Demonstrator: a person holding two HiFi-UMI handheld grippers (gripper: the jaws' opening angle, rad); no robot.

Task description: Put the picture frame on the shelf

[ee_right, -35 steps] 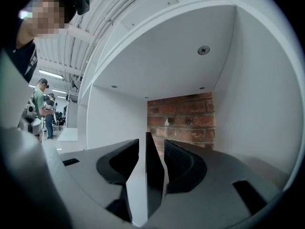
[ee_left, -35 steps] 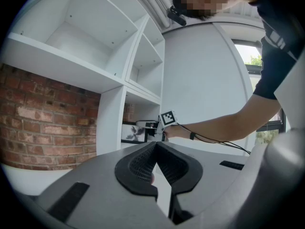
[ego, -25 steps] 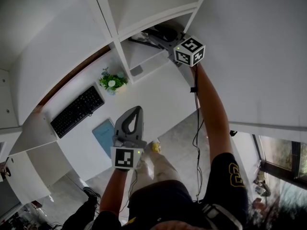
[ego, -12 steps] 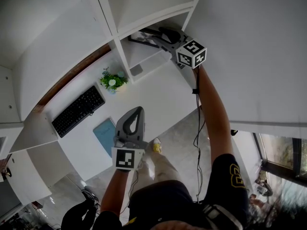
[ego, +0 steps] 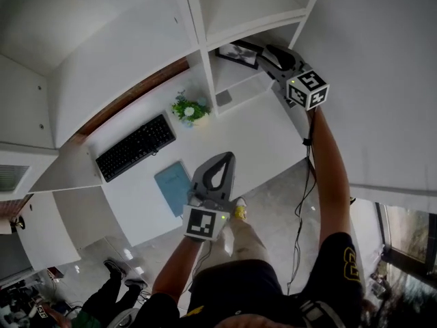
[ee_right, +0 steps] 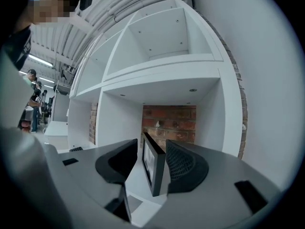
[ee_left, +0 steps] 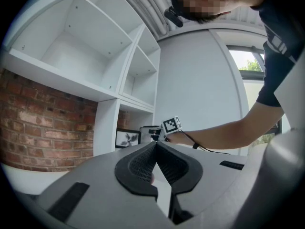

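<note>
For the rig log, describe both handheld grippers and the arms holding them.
The left gripper and right gripper are grey plastic with black ribbed pads. Each carries a white cube with black square markers. A thin black cable hangs along the right arm. The person wears a short black sleeve.

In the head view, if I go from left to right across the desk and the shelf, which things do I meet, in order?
keyboard → potted plant → picture frame → right gripper
</note>
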